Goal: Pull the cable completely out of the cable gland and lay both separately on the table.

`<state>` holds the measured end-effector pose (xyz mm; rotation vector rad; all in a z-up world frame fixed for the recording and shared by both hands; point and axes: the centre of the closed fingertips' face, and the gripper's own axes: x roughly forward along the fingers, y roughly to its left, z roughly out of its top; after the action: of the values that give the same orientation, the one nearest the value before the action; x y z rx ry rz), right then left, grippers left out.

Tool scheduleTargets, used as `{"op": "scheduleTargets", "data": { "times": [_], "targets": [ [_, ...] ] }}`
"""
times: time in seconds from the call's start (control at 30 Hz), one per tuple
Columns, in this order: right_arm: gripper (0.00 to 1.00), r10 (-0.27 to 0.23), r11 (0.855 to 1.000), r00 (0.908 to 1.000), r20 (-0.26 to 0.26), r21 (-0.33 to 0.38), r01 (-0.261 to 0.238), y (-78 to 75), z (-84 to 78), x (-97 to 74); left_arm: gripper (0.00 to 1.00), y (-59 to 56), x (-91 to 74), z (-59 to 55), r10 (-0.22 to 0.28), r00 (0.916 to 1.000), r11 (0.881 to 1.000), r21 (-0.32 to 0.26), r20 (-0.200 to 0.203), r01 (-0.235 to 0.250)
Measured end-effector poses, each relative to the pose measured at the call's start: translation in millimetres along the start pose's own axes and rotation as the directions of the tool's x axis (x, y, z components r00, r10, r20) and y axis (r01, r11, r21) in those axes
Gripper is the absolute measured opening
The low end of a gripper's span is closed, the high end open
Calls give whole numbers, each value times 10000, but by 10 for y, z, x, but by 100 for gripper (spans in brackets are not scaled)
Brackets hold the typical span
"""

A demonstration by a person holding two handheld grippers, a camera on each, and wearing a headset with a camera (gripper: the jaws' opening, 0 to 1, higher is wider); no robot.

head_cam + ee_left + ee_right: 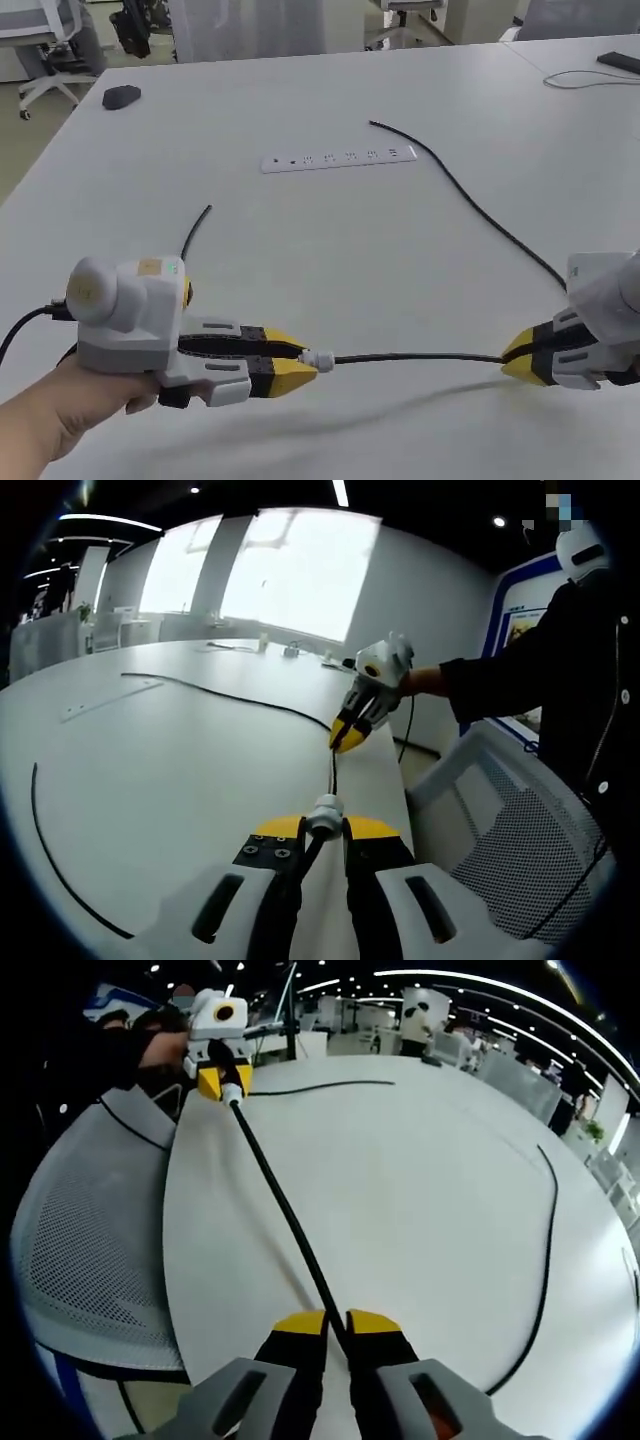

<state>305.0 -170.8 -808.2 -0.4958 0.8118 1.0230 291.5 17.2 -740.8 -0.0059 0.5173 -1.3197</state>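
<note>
A small white cable gland (pixel 322 359) sits at the tip of my left gripper (pixel 308 365), which is shut on it just above the white table (pixel 330 250). A black cable (pixel 420 357) runs taut from the gland to the right, where my right gripper (pixel 512 360) is shut on it. Past that gripper the cable trails away across the table. In the left gripper view the gland (pixel 325 813) is clamped between the jaws and the right gripper (pixel 340 742) lies ahead. The right gripper view shows the cable (pixel 280 1200) leading to the gland (pixel 232 1093).
A white power strip (pixel 338 158) lies mid-table, and a dark mouse (pixel 121 96) sits at the far left. A short black cable end (pixel 197 228) runs behind the left gripper. A mesh chair (pixel 520 850) stands at the table's near edge.
</note>
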Motion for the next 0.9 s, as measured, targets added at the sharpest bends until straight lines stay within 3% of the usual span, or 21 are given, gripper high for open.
{"op": "scheduleTargets", "data": {
  "times": [0.13, 0.27, 0.4, 0.53, 0.73, 0.83, 0.9],
  "targets": [
    [11, 384, 9983, 9990, 224, 440, -394, 72, 74, -11, 15, -1, 3, 11, 70, 10000, 10000, 34, 21, -70],
    [15, 694, 9961, 9955, 643, 504, -727, 201, 290, -37, 15, -2, 5, 26, 129, 9999, 9999, 110, 71, -130],
    [21, 1204, 9920, 9829, 1396, 219, -1246, 395, 667, -42, 15, -12, 10, 49, 125, 9999, 9998, 169, 118, -127],
    [21, 1650, 9862, 9700, 1786, -457, -1594, 575, 1018, -5, 15, -41, 26, 59, 89, 9999, 9996, 267, 86, -91],
    [15, 2166, 9731, 9579, 1886, -1206, -1963, 780, 1347, 119, 15, -71, 28, 64, 30, 9999, 9995, 300, 113, -33],
    [18, 2495, 9655, 9497, 1893, -1245, -2288, 850, 1430, 199, 15, -86, 36, 72, 3, 9999, 9994, 344, 129, -7],
    [15, 2555, 9603, 9510, 1739, -1595, -2289, 898, 1450, 248, 15, -101, 41, 73, 1, 9999, 9991, 416, 118, -6]
  ]
}}
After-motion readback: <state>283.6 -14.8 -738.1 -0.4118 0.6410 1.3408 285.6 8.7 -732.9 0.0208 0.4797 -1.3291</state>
